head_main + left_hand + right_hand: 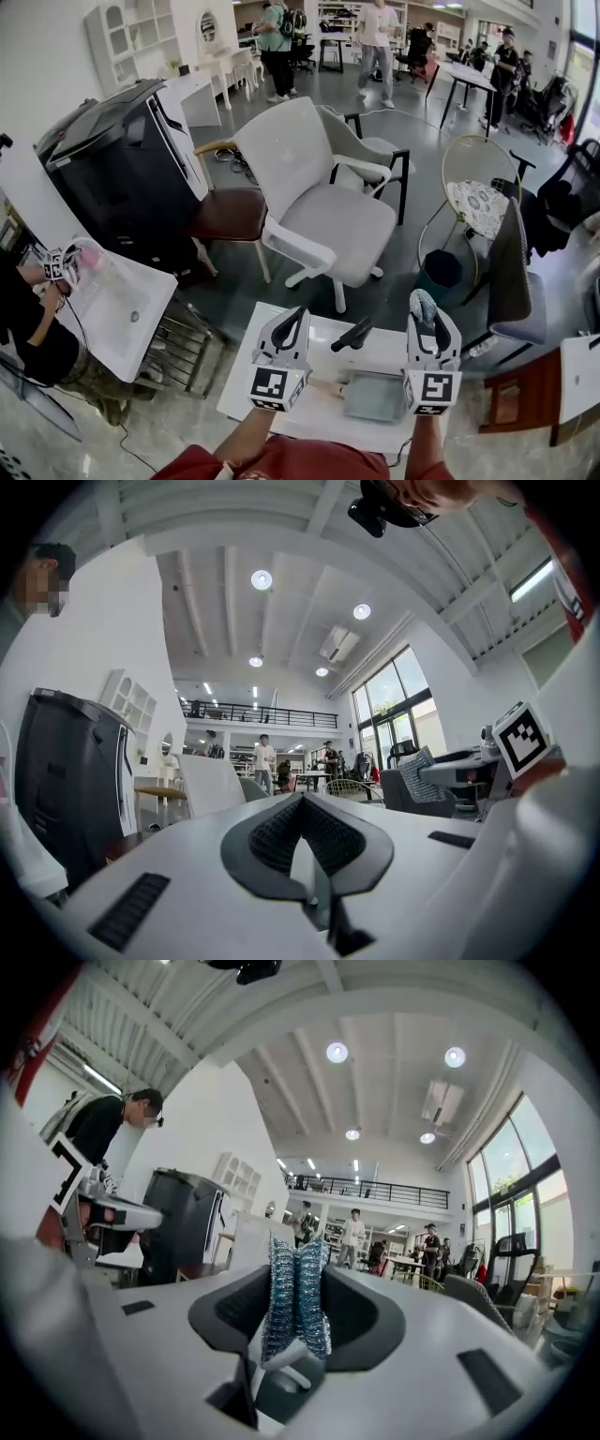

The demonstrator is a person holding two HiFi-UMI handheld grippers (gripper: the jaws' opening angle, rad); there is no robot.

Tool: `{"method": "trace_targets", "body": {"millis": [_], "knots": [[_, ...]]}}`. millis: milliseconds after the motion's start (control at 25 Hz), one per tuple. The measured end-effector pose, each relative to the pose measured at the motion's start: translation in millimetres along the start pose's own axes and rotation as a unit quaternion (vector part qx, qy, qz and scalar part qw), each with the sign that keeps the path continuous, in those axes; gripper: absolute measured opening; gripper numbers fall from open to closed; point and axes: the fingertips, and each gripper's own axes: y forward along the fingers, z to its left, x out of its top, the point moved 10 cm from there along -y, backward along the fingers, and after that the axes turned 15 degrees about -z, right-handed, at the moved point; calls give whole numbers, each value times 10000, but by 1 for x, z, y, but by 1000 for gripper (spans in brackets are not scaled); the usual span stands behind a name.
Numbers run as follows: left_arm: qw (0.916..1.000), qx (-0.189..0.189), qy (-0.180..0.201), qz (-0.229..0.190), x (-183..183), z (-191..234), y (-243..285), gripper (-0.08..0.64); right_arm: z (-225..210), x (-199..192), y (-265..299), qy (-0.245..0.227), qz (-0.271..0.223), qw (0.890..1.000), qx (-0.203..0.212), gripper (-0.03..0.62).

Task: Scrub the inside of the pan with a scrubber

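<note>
The right gripper [296, 1258] has its jaws clamped on a blue, silvery scrubber [296, 1299], which stands folded upright between them. The left gripper [302, 803] has its jaws together with nothing in them. Both grippers point forward and upward, away from the worktop [239, 384]. A grey pan [373, 396], apparently square and shallow, lies on the worktop between the grippers, nearer the right one. Its dark handle [352, 335] points away from the person. The scrubber is not touching the pan.
</note>
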Motion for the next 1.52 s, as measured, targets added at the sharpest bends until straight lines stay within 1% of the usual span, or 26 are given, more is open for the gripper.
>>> {"method": "trace_targets", "body": {"millis": [160,320,600,760,1080,1240,1520], "knots": [[9998,30,75,-175,14,1,2,8,1,24,1,16,-577,9982,-178,179],[9995,-9,144,-278,21,0,5,8,0,31,2,9,-833,9962,-261,181],[9994,-43,176,-280,25,0,5,8,1,34,2,14,-897,9956,-251,181],[9995,4,123,-307,27,-1,3,8,2,35,1,26,-842,9961,-256,181],[9994,-62,172,-302,24,-3,5,8,4,34,3,4,-768,9968,-231,179],[9996,-90,51,-281,18,-4,8,8,6,34,5,-57,-755,9969,-221,179],[9994,-183,118,-276,21,-8,7,8,6,36,1,-14,-750,9968,-276,179]]}}
